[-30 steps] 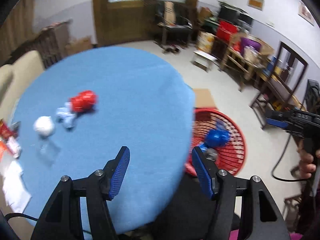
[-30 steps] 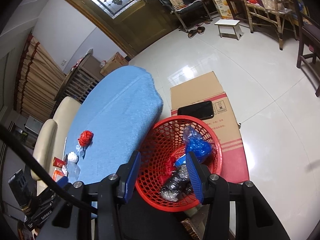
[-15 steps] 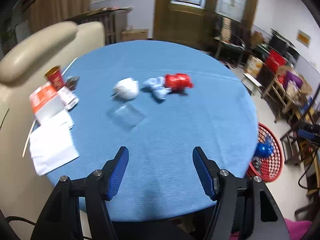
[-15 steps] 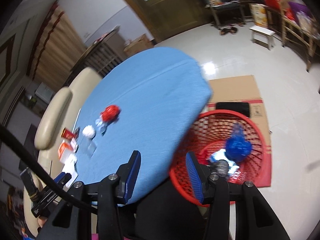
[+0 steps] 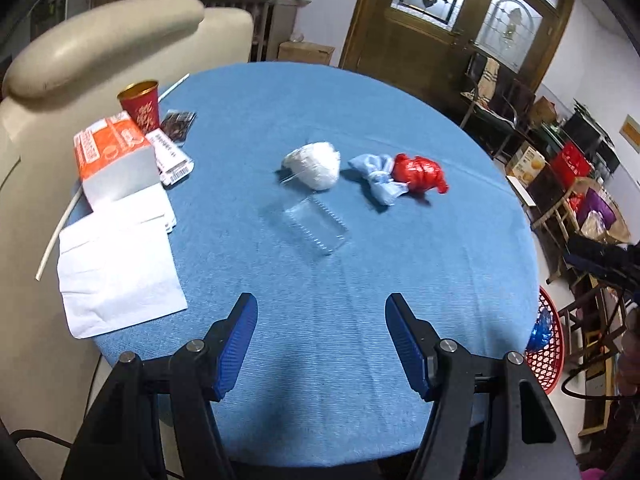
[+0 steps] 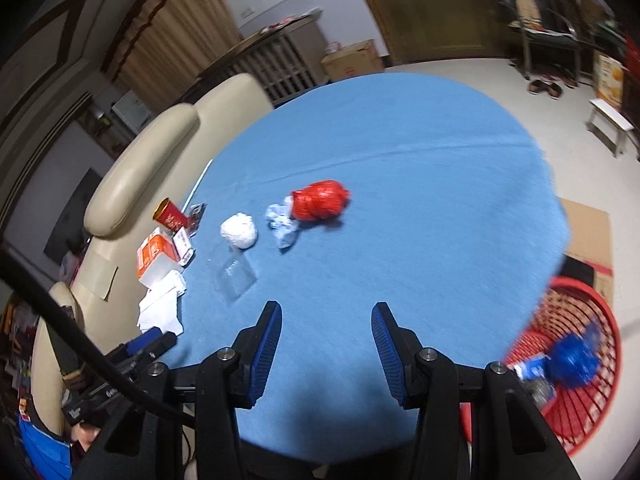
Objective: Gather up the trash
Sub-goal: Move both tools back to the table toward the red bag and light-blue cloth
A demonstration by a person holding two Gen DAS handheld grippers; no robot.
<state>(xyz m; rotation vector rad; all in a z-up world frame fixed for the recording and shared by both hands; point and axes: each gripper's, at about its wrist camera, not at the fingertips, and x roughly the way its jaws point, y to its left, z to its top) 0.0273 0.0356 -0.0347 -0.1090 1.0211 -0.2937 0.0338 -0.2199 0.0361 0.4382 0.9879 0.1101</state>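
Left wrist view: left gripper (image 5: 320, 336) at bottom centre, blue-padded fingers spread wide w/ nothing between them, over the near edge of the round blue-clothed table (image 5: 400, 280). Trash sits mid-frame: crumpled white paper ball (image 5: 314, 165), just right of it a scrunched pale-blue plastic bag (image 5: 378, 178) touching a crumpled red plastic bag (image 5: 420, 172). Clear plastic lid (image 5: 314, 226) lies flat just below the white ball, closest to the fingers. Left side of frame — red paper cup w/ gold rim (image 5: 140, 104) upright, orange-and-white carton (image 5: 112, 156) beside it, white paper napkins (image 5: 116, 264) at the table edge. Red mesh basket (image 5: 548, 356) on the floor at the right edge, partly hidden by the table.

Right wrist view: right gripper (image 6: 326, 338) at bottom centre, jaws also apart & empty, above the table's near edge. Red bag (image 6: 322, 205) at frame centre, pale-blue bag (image 6: 282, 224) touching its left side, white ball (image 6: 239, 231) further left, clear lid (image 6: 236, 276) below that. Basket (image 6: 576, 376) lower right — holds a blue plastic bag (image 6: 572, 362) & other bits too blurred to tell. Cup (image 6: 170, 215), carton (image 6: 154, 256) & napkins (image 6: 160, 308) at the left.
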